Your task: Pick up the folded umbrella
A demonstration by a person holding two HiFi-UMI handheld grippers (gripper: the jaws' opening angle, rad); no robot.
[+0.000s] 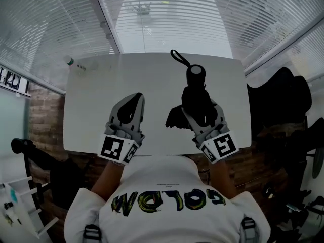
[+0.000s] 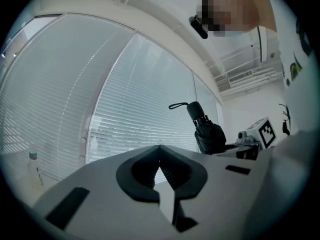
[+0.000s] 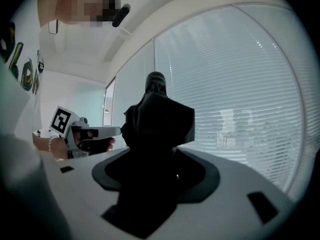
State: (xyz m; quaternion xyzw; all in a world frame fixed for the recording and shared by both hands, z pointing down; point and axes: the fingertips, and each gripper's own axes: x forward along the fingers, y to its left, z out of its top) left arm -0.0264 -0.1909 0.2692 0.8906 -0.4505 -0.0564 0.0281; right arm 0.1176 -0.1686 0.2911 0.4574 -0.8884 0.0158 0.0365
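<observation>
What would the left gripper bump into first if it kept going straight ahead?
Probably the window blinds: the way past the left gripper looks free until them. The folded umbrella is off to the right, out of that line. Depth is unclear.

Black folded umbrella (image 1: 195, 101), pointing forward, apparently lifted.

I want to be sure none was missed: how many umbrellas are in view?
1. The folded black umbrella is gripped in the right gripper, over the right half of the white table. No other umbrella shows, though the dark floor areas beside the table could hide one.
</observation>
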